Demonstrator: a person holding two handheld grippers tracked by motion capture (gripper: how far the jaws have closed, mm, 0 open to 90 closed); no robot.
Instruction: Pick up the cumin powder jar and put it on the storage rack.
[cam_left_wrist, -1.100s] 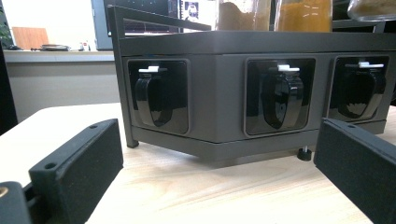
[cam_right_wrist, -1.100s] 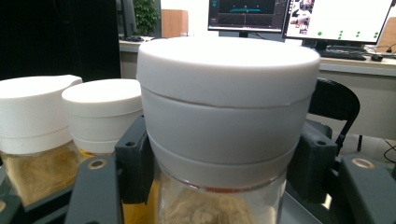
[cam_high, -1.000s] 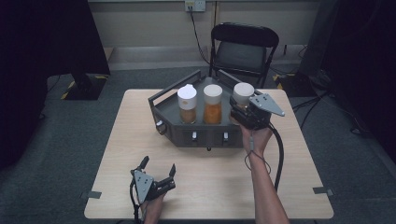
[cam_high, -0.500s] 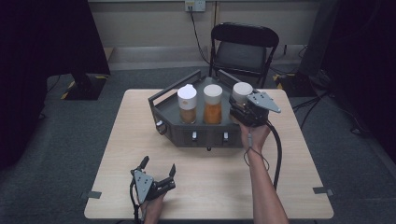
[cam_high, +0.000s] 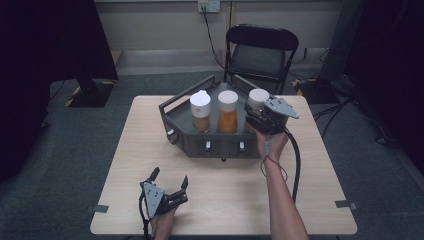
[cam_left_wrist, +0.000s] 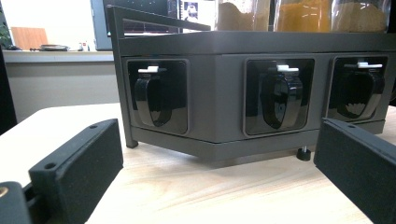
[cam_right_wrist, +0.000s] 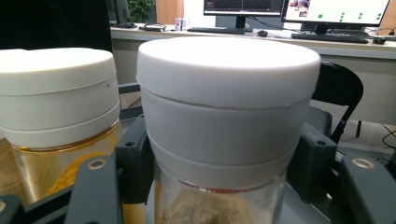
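Right gripper (cam_right_wrist: 219, 186) clamped on the rightmost jar (cam_right_wrist: 224, 121) in the dark rack (cam_high: 175, 117)

The white-lidded jar holds brownish powder, its base cut off; the middle jar (cam_high: 228, 111) holds orange powder, the left jar (cam_high: 200, 111) tan. The right forearm reaches forward across the table (cam_high: 125, 165); the left gripper (cam_high: 170, 180) rests near its front edge, jaws spread and empty

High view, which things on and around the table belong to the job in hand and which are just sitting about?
In the job:
- right gripper, shut on the right jar
- dark rack that holds the jars

Just about:
- left gripper, open, resting on the table
- middle jar
- left jar
- folding chair
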